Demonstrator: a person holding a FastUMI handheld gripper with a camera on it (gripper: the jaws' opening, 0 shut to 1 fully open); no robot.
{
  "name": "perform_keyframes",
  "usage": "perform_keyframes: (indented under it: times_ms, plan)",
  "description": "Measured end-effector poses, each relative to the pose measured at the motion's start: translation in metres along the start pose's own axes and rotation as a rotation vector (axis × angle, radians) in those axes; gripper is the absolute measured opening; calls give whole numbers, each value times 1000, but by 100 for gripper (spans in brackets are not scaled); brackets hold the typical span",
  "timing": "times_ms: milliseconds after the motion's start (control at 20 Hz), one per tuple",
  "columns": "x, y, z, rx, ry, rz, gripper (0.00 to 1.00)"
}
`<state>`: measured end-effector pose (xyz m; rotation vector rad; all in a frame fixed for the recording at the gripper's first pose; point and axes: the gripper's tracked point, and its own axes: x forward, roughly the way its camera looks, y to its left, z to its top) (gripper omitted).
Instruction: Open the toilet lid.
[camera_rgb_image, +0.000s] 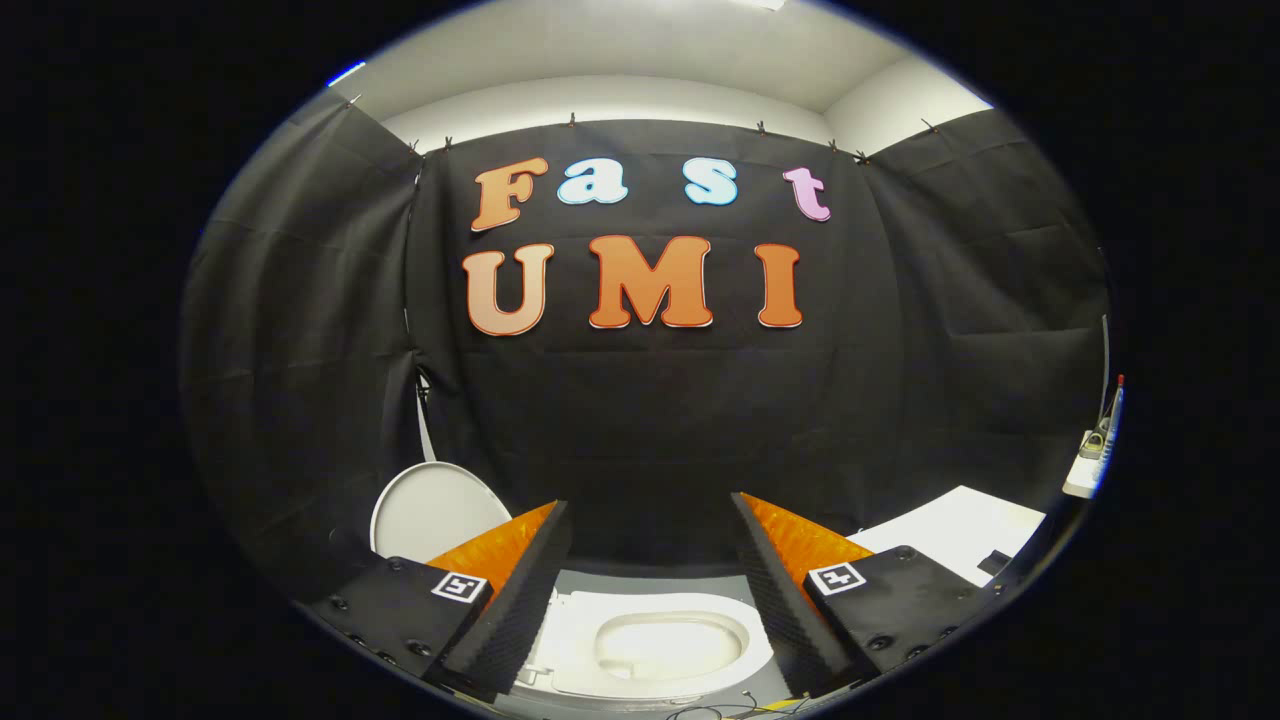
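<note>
Lower left of frame: we see a white rounded toilet lid (435, 508) standing upright, just beyond the gripper's left finger, broad face toward us. From its pose we judge it already raised; the hinge is hidden behind the finger, so we can't confirm the attachment.

Lower centre: gripper (650, 560) with fingers spread wide, nothing between them, touching nothing.

Below and between the fingers: toilet seat (655, 640), ring open, bowl visible. Its long axis looks to run left-right across the frame, rear end toward the lid, front pointing right, though the fisheye bends it.

Key relation: the lid lies left of and beyond the jaws, not between them, long axis vertical.

Lower right: white slab (960, 530), well apart from the toilet.
</note>
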<state>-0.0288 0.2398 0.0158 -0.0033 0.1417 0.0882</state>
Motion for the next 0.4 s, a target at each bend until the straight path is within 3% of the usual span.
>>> perform_keyframes:
  times_ms: [400]
  plan:
    - [5, 2, 0, -4, -5, -17, 100]
